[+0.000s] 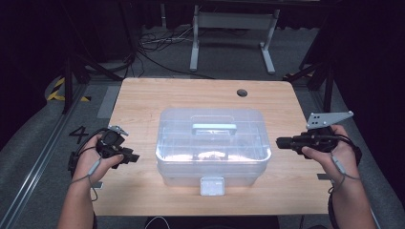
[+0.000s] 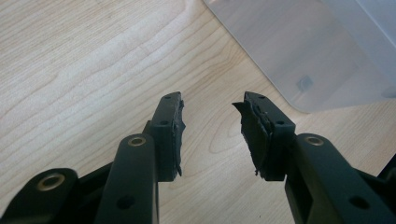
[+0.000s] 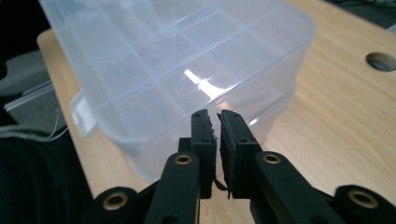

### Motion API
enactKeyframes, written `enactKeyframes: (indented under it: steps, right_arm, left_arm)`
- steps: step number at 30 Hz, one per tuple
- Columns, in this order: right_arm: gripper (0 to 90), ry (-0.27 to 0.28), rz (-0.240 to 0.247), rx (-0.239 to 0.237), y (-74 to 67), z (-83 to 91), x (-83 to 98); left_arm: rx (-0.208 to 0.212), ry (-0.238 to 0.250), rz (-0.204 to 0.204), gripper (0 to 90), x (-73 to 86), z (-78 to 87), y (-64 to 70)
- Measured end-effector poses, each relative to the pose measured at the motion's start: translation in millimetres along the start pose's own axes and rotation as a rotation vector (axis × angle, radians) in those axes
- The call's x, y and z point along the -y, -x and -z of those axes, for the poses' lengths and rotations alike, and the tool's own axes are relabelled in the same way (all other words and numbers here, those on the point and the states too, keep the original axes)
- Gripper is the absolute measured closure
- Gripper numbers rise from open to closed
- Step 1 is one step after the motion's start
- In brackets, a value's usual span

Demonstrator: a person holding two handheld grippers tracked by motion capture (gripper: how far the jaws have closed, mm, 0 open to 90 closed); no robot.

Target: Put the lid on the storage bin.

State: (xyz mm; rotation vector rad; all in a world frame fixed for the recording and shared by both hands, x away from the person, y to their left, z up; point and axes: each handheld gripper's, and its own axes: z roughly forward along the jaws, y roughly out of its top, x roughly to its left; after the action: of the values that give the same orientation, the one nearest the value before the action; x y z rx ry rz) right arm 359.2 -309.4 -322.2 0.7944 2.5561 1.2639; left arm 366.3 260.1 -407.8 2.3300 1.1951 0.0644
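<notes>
A clear plastic storage box (image 1: 212, 143) with a pale blue lid handle (image 1: 214, 127) and a front latch (image 1: 212, 186) stands closed in the middle of the wooden table (image 1: 143, 100). My left gripper (image 1: 135, 156) is to the left of the box, pointing toward it. In the left gripper view my left gripper (image 2: 208, 105) is open over bare wood, with a corner of the box (image 2: 327, 46) ahead. My right gripper (image 1: 280, 142) is level with the box's right end. In the right gripper view my right gripper (image 3: 215, 114) has a narrow gap and nothing between its pads, just short of the box (image 3: 187, 60).
A round cable hole (image 1: 242, 92) sits near the table's far edge, right of centre. It shows as the hole (image 3: 380, 60) in the right gripper view. Beyond the table are a white desk frame (image 1: 234, 28) and cables on grey floor.
</notes>
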Motion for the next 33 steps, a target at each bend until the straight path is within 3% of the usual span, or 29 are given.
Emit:
enactKeyframes:
  steps: [6, 9, 12, 18, 27, 33]
  right_arm:
    - [77.2, 0.09, -0.052, 0.062, 14.6, -2.2, 3.2]
    - [72.9, 0.087, -0.067, 0.094, 19.4, -4.3, 5.5]
    - [61.2, 0.096, -0.074, 0.16, 27.3, -9.2, 9.5]
    - [50.3, 0.095, -0.079, 0.218, 43.6, -18.0, 20.1]
    - [43.7, 0.088, -0.105, 0.261, 80.5, -33.1, 45.8]
    - [39.9, 0.08, -0.137, 0.257, 95.6, -43.0, 60.1]
  left_arm:
    - [-0.004, 0.006, 0.006, 58.9, 2.5, 1.3, -0.5]
    - [-0.008, 0.011, 0.007, 58.7, 2.5, 1.0, -0.6]
    - [-0.009, 0.015, 0.009, 58.4, 2.0, 1.0, -1.8]
    - [-0.021, 0.041, 0.019, 57.3, -0.9, 1.5, -3.8]
    - [-0.03, 0.065, 0.027, 53.7, -2.1, -0.9, -6.9]
    - [-0.023, 0.047, -0.002, 50.6, -2.8, -6.8, -6.9]
